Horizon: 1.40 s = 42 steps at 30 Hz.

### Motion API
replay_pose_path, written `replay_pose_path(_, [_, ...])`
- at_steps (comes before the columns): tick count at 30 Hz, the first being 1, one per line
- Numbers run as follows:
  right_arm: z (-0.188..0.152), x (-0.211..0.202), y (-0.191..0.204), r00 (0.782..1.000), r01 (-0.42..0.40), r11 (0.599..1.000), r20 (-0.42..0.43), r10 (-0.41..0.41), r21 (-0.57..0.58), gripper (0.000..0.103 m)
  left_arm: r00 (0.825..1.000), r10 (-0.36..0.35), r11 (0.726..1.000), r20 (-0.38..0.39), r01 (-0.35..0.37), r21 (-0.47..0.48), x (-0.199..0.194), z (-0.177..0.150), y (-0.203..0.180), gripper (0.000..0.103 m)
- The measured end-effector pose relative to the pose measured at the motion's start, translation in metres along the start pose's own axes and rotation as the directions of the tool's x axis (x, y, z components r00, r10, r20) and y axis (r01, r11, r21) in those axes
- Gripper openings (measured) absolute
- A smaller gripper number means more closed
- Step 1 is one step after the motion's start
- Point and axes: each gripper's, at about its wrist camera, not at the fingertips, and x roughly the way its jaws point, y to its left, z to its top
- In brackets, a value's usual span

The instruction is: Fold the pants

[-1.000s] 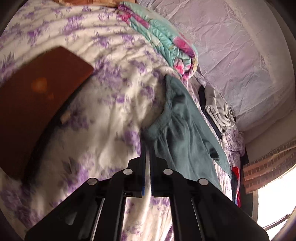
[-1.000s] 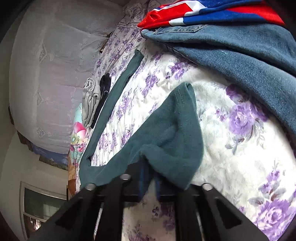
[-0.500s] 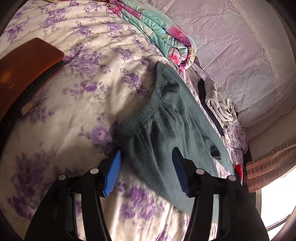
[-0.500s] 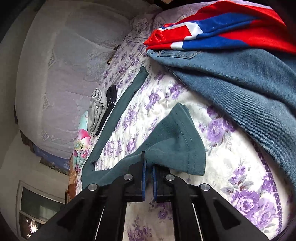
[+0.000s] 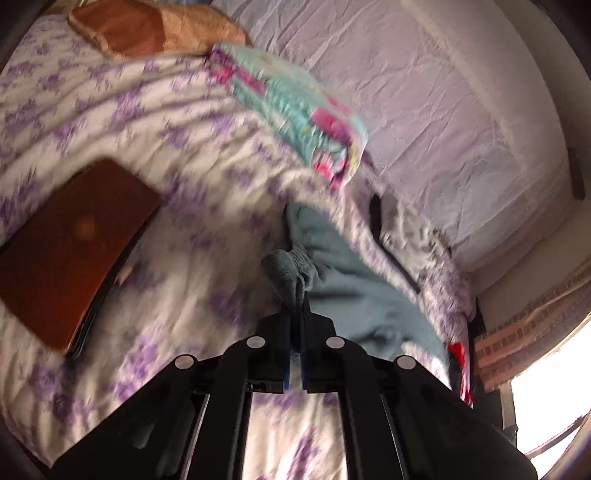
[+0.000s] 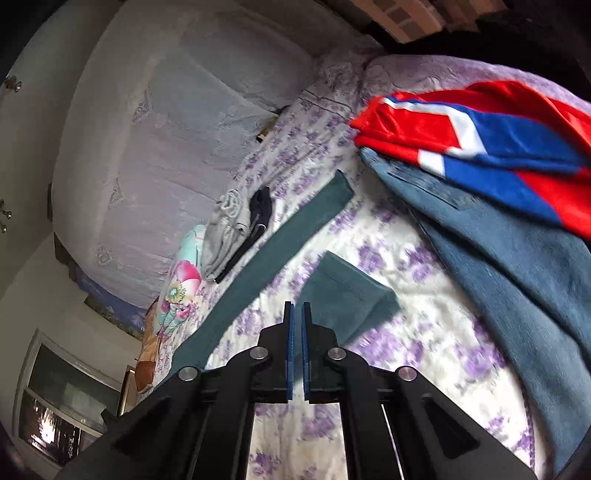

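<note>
The teal pants (image 5: 369, 302) lie along a purple-flowered bed (image 5: 166, 122). My left gripper (image 5: 297, 310) is shut on the waistband (image 5: 288, 269), which bunches up above the fingertips; this view is blurred by motion. In the right wrist view, my right gripper (image 6: 297, 306) is shut, and the near leg's cuff (image 6: 347, 291) meets its right fingertip and runs back under the finger. The grip point itself is hidden. The other leg (image 6: 280, 243) stretches flat toward the far end of the bed.
A brown flat board (image 5: 70, 251) lies on the bed at the left. A folded floral quilt (image 5: 295, 107) and a tan pillow (image 5: 147, 33) sit beyond it. Grey and dark clothes (image 6: 236, 225) lie by the padded wall. Jeans (image 6: 498, 251) and a red-blue garment (image 6: 498, 136) are piled at the right.
The left gripper opened over the waistband, then closed on it and lifted it into a bunch. The right gripper rose, and the cuff now shows only to the right of its tips.
</note>
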Motion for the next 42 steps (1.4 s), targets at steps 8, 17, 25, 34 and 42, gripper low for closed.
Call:
replay_pose_path(8, [-0.032,-0.02,-0.041,0.999,-0.007,0.992,-0.039,0.012,0.129,0.016,0.995,-0.023,0.998,-0.098,0.017,-0.057,0.011,-0.035,0.047,0.005])
replay_pose_path(17, [-0.021,0.052,0.076,0.992,0.031,0.986,-0.119,-0.051,-0.163,0.05,0.998,0.007,1.0,-0.061,-0.008,-0.021,0.004,-0.048,0.046,0.011])
replay_pose_path(25, [-0.027,0.126,0.088,0.891,0.38,0.826,-0.073,-0.447,-0.415,0.017,0.998,0.051,0.997,-0.027,-0.049,0.058,0.011,-0.054,0.039,0.013])
replay_pose_path(34, [-0.084,0.003,0.024,0.949,0.294,0.93,-0.048,-0.311,-0.223,0.001,1.0,0.01,0.995,-0.014,-0.009,0.098,0.013,-0.054,0.044,0.013])
replay_pose_path(42, [-0.076,-0.01,-0.012,0.993,0.098,0.992,-0.07,-0.093,0.082,0.061,1.0,-0.013,0.998,-0.019,0.015,0.064,0.015,-0.05,0.046,0.013])
